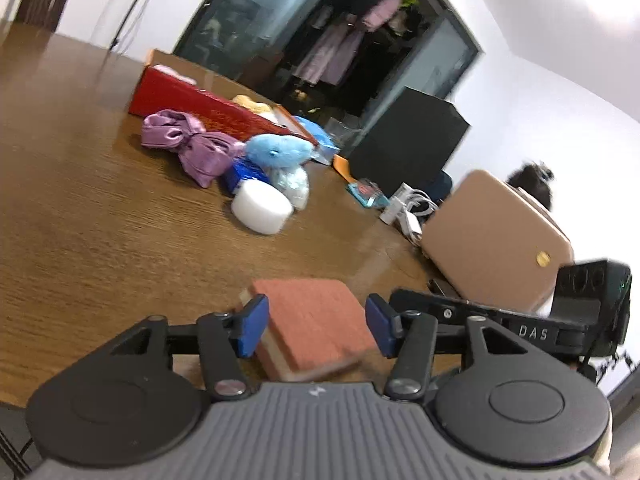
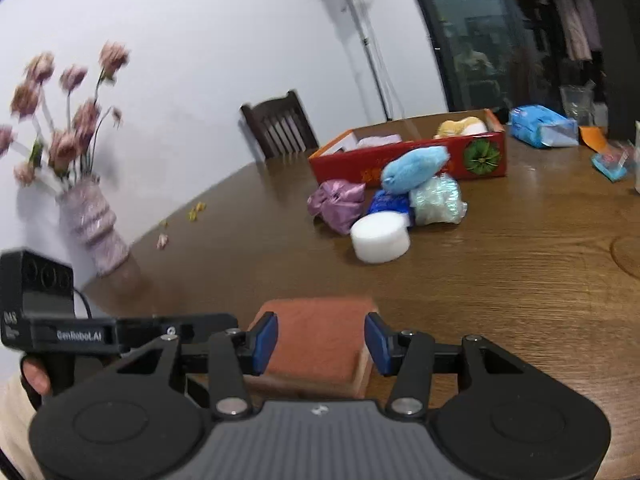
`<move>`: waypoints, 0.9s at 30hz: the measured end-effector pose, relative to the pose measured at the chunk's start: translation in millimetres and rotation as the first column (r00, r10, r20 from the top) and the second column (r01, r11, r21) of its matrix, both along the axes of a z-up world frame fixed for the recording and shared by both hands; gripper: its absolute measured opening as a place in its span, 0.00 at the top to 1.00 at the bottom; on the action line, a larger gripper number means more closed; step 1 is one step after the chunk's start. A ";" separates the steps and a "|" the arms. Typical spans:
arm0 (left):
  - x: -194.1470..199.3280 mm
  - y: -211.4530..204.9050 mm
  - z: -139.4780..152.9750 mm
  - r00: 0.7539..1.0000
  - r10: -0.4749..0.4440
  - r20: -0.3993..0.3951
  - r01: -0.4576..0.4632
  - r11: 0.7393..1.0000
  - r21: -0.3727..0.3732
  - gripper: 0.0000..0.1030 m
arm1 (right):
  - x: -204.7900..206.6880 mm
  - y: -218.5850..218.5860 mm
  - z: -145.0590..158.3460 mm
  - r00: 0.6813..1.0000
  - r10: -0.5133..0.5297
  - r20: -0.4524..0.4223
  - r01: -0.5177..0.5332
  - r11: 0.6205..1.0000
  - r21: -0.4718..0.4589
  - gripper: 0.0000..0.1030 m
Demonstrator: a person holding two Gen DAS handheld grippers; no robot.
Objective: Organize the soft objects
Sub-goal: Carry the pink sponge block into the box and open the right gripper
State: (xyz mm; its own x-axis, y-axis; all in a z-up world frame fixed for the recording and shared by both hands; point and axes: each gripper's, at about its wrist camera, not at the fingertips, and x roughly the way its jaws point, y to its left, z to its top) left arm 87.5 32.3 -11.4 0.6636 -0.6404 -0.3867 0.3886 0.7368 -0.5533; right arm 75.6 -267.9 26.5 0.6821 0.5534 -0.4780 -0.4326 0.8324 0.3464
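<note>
The terracotta sponge block [image 1: 316, 320] lies flat on the wooden table [image 1: 100, 220], on the near side of it, well apart from the red box [image 1: 192, 104] at the far side. Both tools stand over this block. The left gripper [image 1: 316, 330] has its blue pads [image 1: 254, 330] apart, one at each side of the block; the left pad sits right against the block's edge, the right pad stands clear of it, so nothing is clamped. The right gripper [image 2: 320, 344] is likewise parted about halfway, its blue pads [image 2: 266, 342] flanking the same block [image 2: 320, 340] without a clear press on it; whether the left pad touches cannot be told.

In front of the red box lies a heap: a purple satin bag [image 1: 188, 144], a fluffy blue toy [image 1: 276, 150], a crinkly pale bundle [image 2: 436, 200] and a white foam disc [image 1: 262, 206] nearest the block.
</note>
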 end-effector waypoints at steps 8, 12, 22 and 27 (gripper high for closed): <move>18.1 -10.1 -23.2 0.995 -0.002 -0.100 0.005 1.000 0.030 0.58 | 34.2 2.1 -34.4 0.994 -0.026 -0.107 0.032 0.998 0.054 0.68; 39.3 -8.5 -2.6 0.998 0.026 -0.052 -0.025 0.999 0.025 0.63 | 47.0 3.7 -27.2 0.995 -0.023 -0.101 0.030 0.997 0.073 0.70; 258.7 9.1 117.3 0.991 0.062 0.115 -0.069 0.996 0.060 0.63 | 223.6 26.1 89.9 0.995 -0.037 0.094 0.032 0.998 0.057 0.70; 399.0 15.7 112.3 0.996 0.089 0.003 -0.087 0.977 0.193 0.62 | 384.3 59.2 99.0 0.997 -0.064 -0.038 0.064 0.998 -0.016 0.70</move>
State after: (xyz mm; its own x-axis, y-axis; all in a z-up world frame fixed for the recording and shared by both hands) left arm 486.5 48.1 100.9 0.7114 -0.4925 -0.5014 0.3146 0.8611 -0.3994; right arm 459.9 -208.7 125.5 0.6969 0.5021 -0.5121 -0.3649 0.8630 0.3496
